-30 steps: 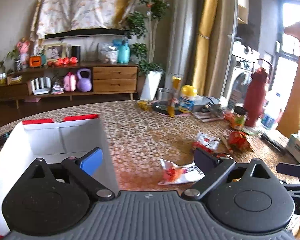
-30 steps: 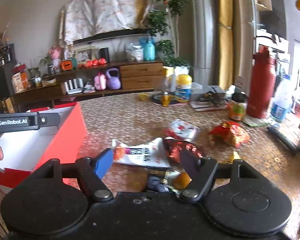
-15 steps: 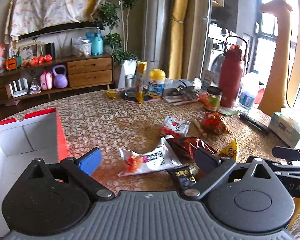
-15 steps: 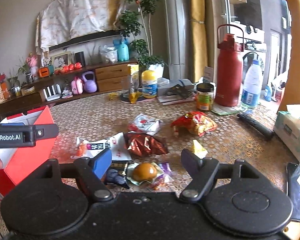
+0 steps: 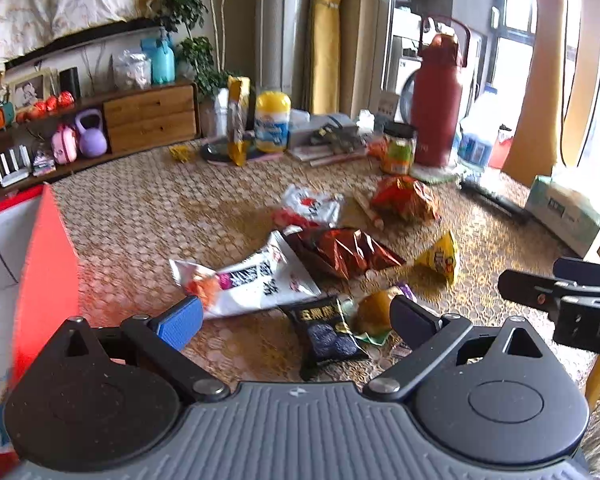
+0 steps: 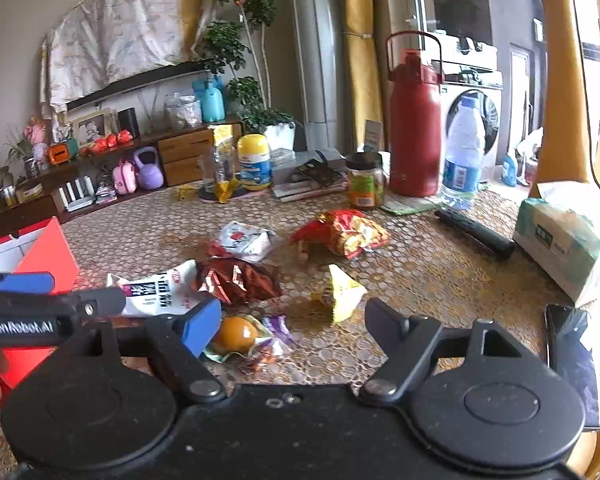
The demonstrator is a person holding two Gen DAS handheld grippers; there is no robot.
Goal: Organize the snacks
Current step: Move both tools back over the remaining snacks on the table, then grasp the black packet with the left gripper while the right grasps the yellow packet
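A round table [image 6: 440, 276] covered in a gold honeycomb-patterned cloth carries everything. At its left edge stands an open red cardboard box with a white inside [image 5: 48, 264]. At the far side stands a tall dark-red insulated flask with a carry handle [image 6: 414, 128], and a pale green tissue pack [image 6: 560, 240] lies at the right edge.

The left gripper [image 5: 296, 316] hovers low over the snack pile with its jaws spread wide and nothing between the pads. The right gripper [image 6: 292, 320] hangs just beside it, jaws opening, empty too, above a clear wrapper holding a round orange snack [image 6: 236, 334].

The snacks lie loose in the middle of the table, outside the box: a long white packet with black lettering [image 5: 252, 280], a crinkled brown foil bag [image 5: 340, 250] touching it, a red-and-yellow crisp bag [image 6: 342, 232] further back, a small white-and-red sachet [image 6: 244, 240], a small black packet [image 5: 328, 334], and a yellow triangular pack [image 6: 340, 294].
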